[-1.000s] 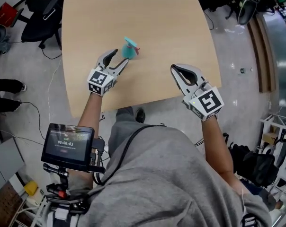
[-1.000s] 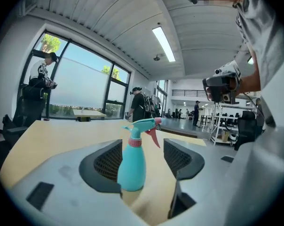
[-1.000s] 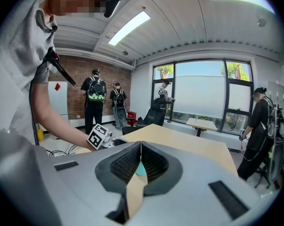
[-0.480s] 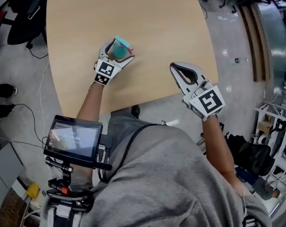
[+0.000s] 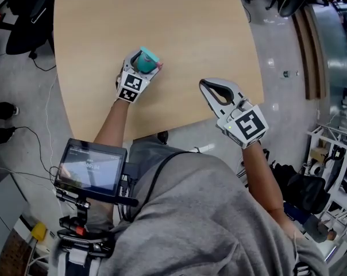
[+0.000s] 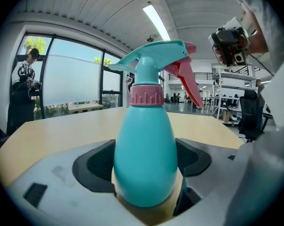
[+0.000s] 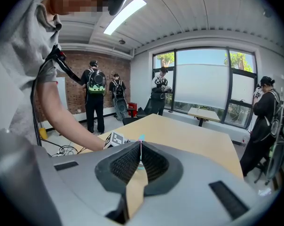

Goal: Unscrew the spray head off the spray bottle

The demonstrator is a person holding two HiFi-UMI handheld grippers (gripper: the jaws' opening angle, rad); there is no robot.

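A teal spray bottle (image 5: 145, 60) stands upright on the wooden table (image 5: 185, 22). It carries a teal spray head (image 6: 156, 60), a pink collar (image 6: 146, 94) and a red trigger (image 6: 186, 81). My left gripper (image 5: 143, 64) is around the bottle's body (image 6: 144, 140). Its jaws are closing, and the black pads (image 6: 97, 164) meet the bottle's sides low down with no gap showing. My right gripper (image 5: 204, 86) hovers over the table's near right edge, apart from the bottle. It is shut with nothing in it, pads together (image 7: 140, 147).
The table's curved near edge (image 5: 162, 128) runs just in front of the person. A small monitor (image 5: 92, 168) rides on a rig at the lower left. Office chairs (image 5: 24, 16) and floor cables lie left of the table. Several people (image 7: 96, 98) stand by the windows.
The left gripper went from beside the bottle to around it, first spreading wide, then narrowing onto its body. The right gripper drifted slightly left and stayed shut.
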